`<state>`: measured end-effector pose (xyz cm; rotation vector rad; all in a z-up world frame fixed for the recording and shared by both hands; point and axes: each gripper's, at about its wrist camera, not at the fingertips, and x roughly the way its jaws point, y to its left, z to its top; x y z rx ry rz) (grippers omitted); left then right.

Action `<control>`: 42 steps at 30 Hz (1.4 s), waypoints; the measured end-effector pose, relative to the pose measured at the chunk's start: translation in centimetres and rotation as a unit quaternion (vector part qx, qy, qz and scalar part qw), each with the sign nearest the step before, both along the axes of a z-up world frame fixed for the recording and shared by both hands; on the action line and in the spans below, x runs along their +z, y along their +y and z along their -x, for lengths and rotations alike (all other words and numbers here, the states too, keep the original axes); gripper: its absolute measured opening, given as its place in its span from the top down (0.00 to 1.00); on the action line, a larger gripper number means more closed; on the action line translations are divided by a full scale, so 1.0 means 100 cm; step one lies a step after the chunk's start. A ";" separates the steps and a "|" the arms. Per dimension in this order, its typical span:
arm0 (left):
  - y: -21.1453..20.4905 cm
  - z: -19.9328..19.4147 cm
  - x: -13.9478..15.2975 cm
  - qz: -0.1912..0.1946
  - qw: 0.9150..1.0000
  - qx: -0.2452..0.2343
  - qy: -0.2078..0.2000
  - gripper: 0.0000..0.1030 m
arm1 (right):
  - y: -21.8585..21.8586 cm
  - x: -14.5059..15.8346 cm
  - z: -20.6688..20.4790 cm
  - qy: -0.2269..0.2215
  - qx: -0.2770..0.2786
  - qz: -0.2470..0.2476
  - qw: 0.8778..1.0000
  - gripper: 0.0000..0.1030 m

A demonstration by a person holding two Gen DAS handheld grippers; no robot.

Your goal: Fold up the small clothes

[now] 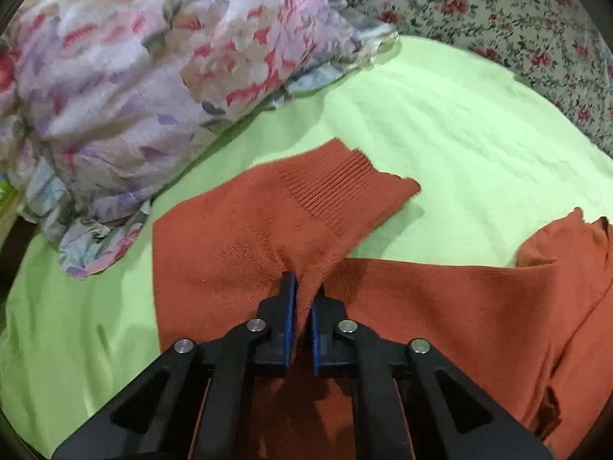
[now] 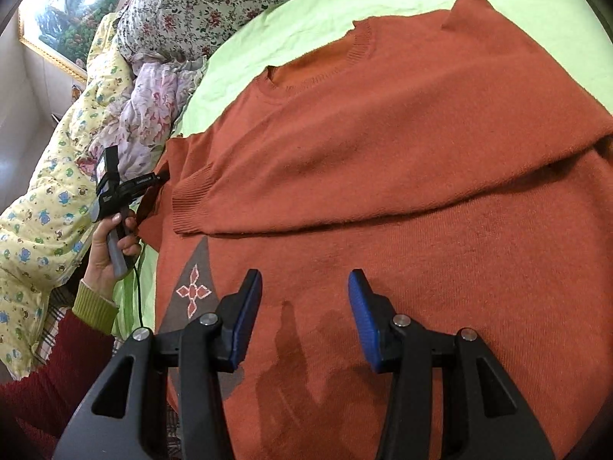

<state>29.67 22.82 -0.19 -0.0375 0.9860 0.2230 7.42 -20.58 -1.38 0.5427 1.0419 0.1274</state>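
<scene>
- The rust-orange sweater [image 2: 383, 176] lies spread over a light green sheet [image 1: 440, 115] on the bed and fills most of the right wrist view, its neckline toward the upper middle.
- One sleeve [image 2: 345, 176] is folded across the chest, and its ribbed cuff [image 2: 191, 199] lies at centre left of that view.
- A grey diamond patch [image 2: 193, 291] with a pink cross motif shows at lower left of the sweater front.
- The left claw [image 1: 302, 299] is pinched tight on a fold of the sweater's other sleeve [image 1: 268, 230]; the knit rises in a ridge between its blue pads [image 1: 289, 326].
- In the right wrist view that same claw is at the left edge, gripped by the person's hand [image 2: 111, 245] in a green cuff.
- The right claw [image 2: 304, 287] hangs half-wide above the sweater's lower front, with nothing between its fingers.
- A floral quilt [image 1: 134, 76] is bunched at upper left of the left wrist view.
</scene>
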 end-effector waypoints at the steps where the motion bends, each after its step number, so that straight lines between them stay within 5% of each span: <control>1: -0.005 0.005 0.007 0.001 1.000 -0.005 -0.010 0.98 | 0.001 0.001 0.001 -0.002 0.000 0.000 1.000 0.53; 7: -0.066 0.055 0.070 0.058 0.991 -0.066 -0.098 0.98 | 0.001 0.010 0.009 -0.022 -0.006 -0.003 1.000 0.53; 13: -0.171 0.088 0.107 0.116 0.967 -0.163 -0.159 0.98 | -0.016 0.023 0.024 -0.044 -0.035 -0.003 0.998 0.53; 18: -0.269 0.091 0.090 0.136 0.952 -0.232 -0.144 0.98 | -0.043 0.030 0.043 -0.055 -0.078 -0.007 0.995 0.53; 26: -0.366 0.082 0.025 0.136 0.948 -0.275 -0.085 0.97 | -0.087 0.037 0.067 -0.061 -0.135 -0.003 0.989 0.53; 30: -0.373 0.083 0.003 0.137 0.946 -0.289 -0.048 0.88 | -0.097 0.034 0.068 -0.057 -0.150 -0.007 0.987 0.53; 34: -0.352 0.104 -0.001 0.129 0.949 -0.287 -0.037 0.50 | -0.099 0.029 0.063 -0.053 -0.156 -0.023 0.986 0.53; 40: -0.267 0.159 0.011 0.100 0.967 -0.224 -0.072 0.42 | -0.087 0.022 0.033 -0.051 -0.134 -0.088 0.986 0.51; 42: -0.235 0.174 0.011 0.076 0.977 -0.181 -0.083 0.41 | -0.081 0.019 0.019 -0.052 -0.125 -0.104 0.985 0.40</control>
